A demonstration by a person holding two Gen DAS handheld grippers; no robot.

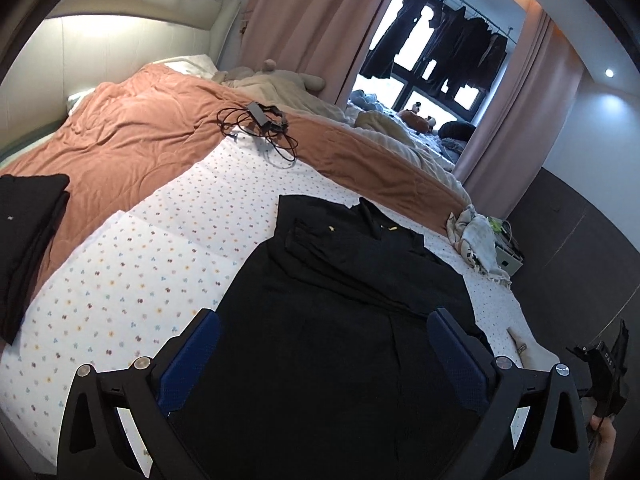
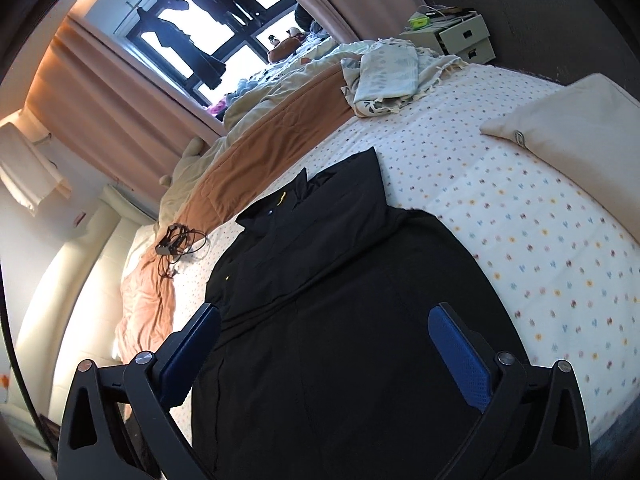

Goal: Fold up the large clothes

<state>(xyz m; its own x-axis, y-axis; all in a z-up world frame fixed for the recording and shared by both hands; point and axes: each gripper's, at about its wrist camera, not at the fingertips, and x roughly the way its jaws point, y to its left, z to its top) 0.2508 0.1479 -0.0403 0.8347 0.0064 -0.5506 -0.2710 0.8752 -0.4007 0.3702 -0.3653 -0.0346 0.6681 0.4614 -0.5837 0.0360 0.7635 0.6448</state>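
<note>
We saw both tongs — left tongs (image 1: pixel 320 344), right tongs (image 2: pixel 324 344) — wide open, empty, above the partly folded black fabric jacket (image 1: pixel 352 280) on the bed; next fold likely needs a hem grasp.

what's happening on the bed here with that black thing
A person is folding clothes with a handheld gripper in each hand. A black jacket lies on the dotted sheet, its sleeves already folded in over the body. The left gripper and right gripper are both wide open above its lower end, gripping nothing. A folded black garment already sits off to the left on the orange blanket.
</note>
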